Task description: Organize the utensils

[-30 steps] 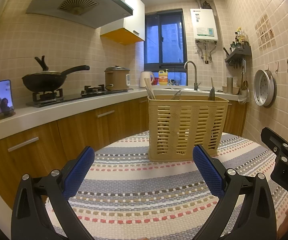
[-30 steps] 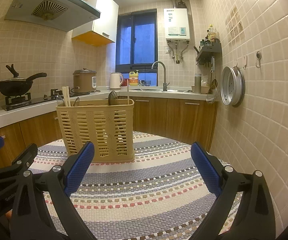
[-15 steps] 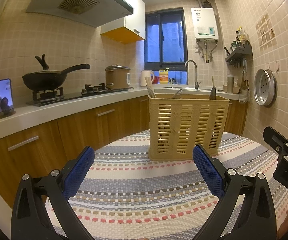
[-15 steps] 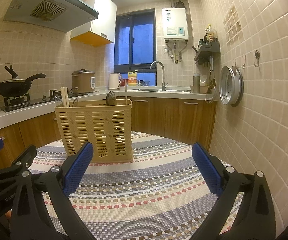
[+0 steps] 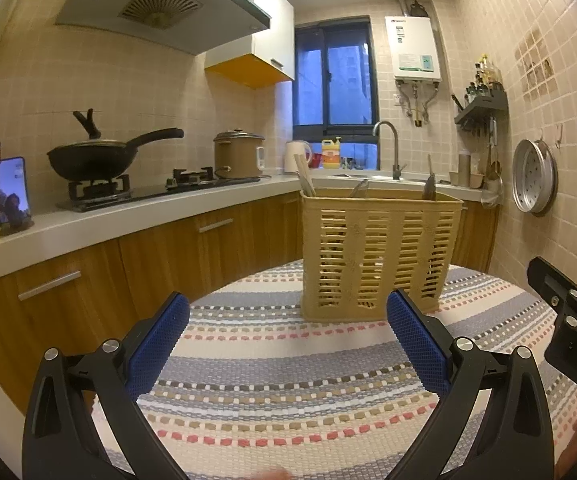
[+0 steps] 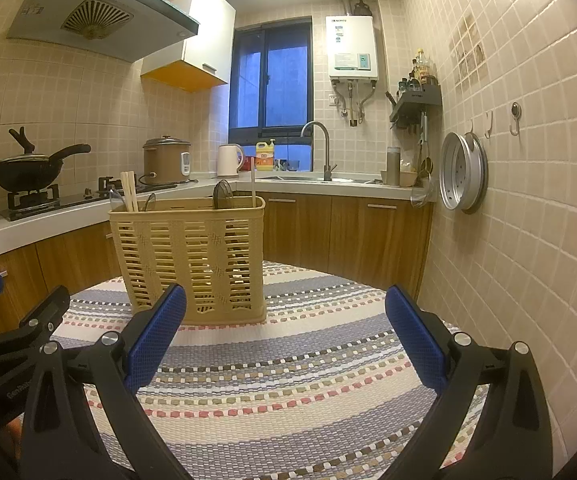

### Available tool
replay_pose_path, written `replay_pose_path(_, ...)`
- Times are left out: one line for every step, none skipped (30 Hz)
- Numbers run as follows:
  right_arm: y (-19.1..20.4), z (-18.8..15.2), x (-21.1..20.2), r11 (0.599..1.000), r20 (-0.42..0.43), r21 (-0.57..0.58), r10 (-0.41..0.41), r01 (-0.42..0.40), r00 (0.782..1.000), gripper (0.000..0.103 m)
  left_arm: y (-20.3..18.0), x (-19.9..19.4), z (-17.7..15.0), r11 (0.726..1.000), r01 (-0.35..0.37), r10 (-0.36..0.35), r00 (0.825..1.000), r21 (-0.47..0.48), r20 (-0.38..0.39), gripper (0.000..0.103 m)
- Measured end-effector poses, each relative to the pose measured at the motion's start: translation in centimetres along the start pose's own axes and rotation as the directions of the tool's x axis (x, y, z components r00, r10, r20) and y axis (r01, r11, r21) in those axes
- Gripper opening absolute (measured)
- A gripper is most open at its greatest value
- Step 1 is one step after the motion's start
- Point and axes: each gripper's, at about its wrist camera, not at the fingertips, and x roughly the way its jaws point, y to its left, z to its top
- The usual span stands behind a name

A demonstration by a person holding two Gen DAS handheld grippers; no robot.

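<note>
A tan slatted utensil basket [image 5: 378,256] [image 6: 192,258] stands upright on the striped table mat [image 5: 288,384] [image 6: 296,360]. Wooden chopsticks [image 5: 303,178] [image 6: 129,192] stick out of its left end, and spoons [image 5: 359,189] [image 6: 222,194] and a thin handle [image 6: 253,184] rise from the middle and right compartments. My left gripper [image 5: 288,338] is open, low over the mat, short of the basket. My right gripper [image 6: 286,330] is open too, with the basket ahead and to its left. Neither holds anything. Each gripper shows at the edge of the other's view.
A counter runs along the left with a black wok [image 5: 90,160] on the stove, a rice cooker [image 5: 238,154], a kettle [image 6: 228,160], a phone [image 5: 12,190] and a bottle. The sink tap [image 6: 320,148] is at the back. A tiled wall with a hung steamer plate [image 6: 462,172] stands close on the right.
Both views drifted slightly; the basket sits a touch lower and nearer in frame. Both grippers stay open and empty.
</note>
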Motion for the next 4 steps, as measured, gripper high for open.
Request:
replay_pose_path(0.04,0.0,0.01,1.0,-0.001,-0.002,-0.001,0.001,1.0,0.095,-0.08,0.02,0.06,1.0,0.01,-0.01,1.0,0.006,-0.001,0.096)
replay_pose_path(0.05,0.0,-0.02,1.0,-0.001,-0.003,-0.002,0.002,1.0,0.095,-0.24,-0.06,0.04,1.0,0.012,-0.012,1.0,0.015,0.002,0.096)
replay_pose_path(0.09,0.01,-0.03,1.0,0.0,-0.004,-0.001,0.001,1.0,0.095,-0.31,-0.14,0.05,1.0,0.011,-0.011,1.0,0.02,0.007,0.096)
replay_pose_path(0.16,0.0,-0.03,1.0,0.0,-0.005,-0.001,0.001,1.0,0.095,-0.36,-0.28,0.04,1.0,0.008,-0.009,1.0,0.022,0.013,0.096)
